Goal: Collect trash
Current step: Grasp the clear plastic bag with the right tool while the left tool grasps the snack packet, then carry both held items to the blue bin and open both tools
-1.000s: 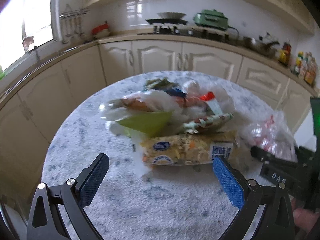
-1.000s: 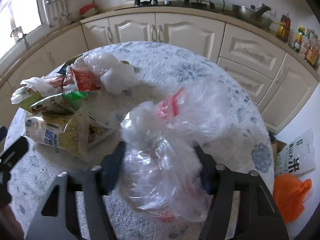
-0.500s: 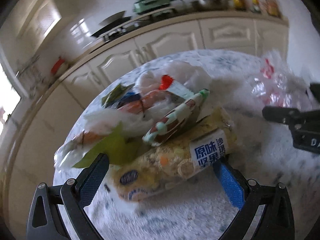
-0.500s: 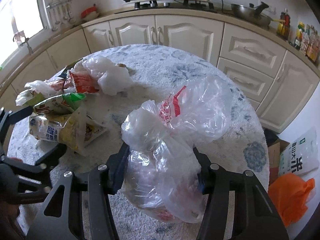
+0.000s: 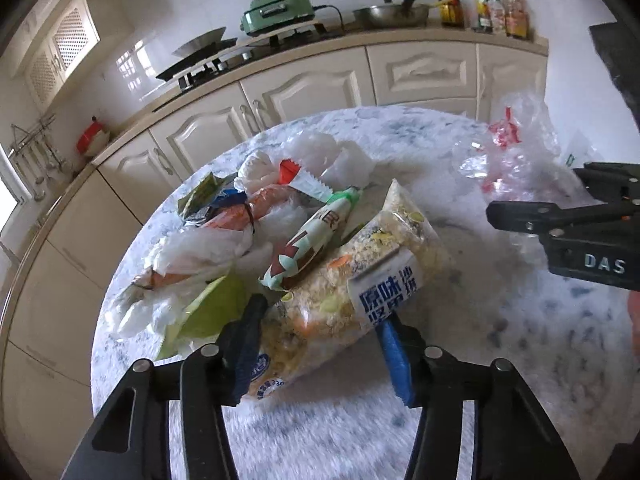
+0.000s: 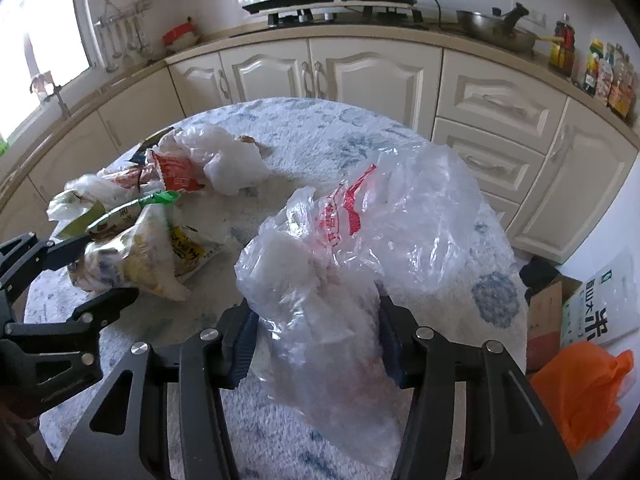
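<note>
On the round marble table (image 5: 440, 360) lies a heap of wrappers (image 5: 256, 216) and crumpled white plastic (image 5: 332, 156). At the heap's near side is a clear cereal bag (image 5: 360, 280) with a blue label. My left gripper (image 5: 320, 348) has this bag between its pads and its jaws are closing, pressing its sides. The right wrist view shows the same grip (image 6: 92, 276). My right gripper (image 6: 316, 344) is shut on a clear plastic bag (image 6: 400, 216) with red print, its jaws still closing. That bag bulges above the fingers.
Cream cabinets and a counter curve behind the table, carrying a hob, a green cooker (image 5: 276, 12), a wok and bottles. On the floor to the right are an orange bag (image 6: 580, 384), a cardboard box (image 6: 544, 320) and a white sack (image 6: 600, 304).
My left gripper rolled, moved in over the cereal bag, and its wide jaws closed onto the bag. My right gripper tightened a little on the plastic bag and lifted slightly.
</note>
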Action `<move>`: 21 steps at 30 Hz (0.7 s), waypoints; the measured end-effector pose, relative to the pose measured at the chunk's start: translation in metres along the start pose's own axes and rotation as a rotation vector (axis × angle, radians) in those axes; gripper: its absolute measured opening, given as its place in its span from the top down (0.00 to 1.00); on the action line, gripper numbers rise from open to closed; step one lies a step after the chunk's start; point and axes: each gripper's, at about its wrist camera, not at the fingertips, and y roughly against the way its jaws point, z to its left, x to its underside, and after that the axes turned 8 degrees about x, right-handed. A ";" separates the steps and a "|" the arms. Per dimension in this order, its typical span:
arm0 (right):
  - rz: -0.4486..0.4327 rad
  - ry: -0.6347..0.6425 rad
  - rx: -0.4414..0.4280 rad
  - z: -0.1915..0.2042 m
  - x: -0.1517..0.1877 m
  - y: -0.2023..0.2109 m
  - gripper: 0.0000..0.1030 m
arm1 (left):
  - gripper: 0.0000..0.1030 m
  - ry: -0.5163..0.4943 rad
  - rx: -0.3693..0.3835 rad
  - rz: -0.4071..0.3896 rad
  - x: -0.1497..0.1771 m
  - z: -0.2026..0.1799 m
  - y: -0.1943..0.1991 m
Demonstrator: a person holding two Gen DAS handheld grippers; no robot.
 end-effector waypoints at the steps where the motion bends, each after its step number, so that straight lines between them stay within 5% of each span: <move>1: -0.002 -0.003 -0.002 -0.001 0.001 0.002 0.49 | 0.53 0.011 0.004 -0.009 0.002 0.002 0.007; 6: -0.018 -0.028 -0.017 -0.010 0.005 0.012 0.51 | 0.60 0.151 0.079 -0.083 0.024 0.016 0.044; 14: -0.040 -0.048 -0.057 -0.022 0.011 0.025 0.57 | 0.67 0.339 0.096 -0.199 0.058 0.038 0.069; 21: -0.075 -0.067 -0.109 -0.033 0.015 0.037 0.58 | 0.68 0.377 0.077 -0.276 0.081 0.031 0.097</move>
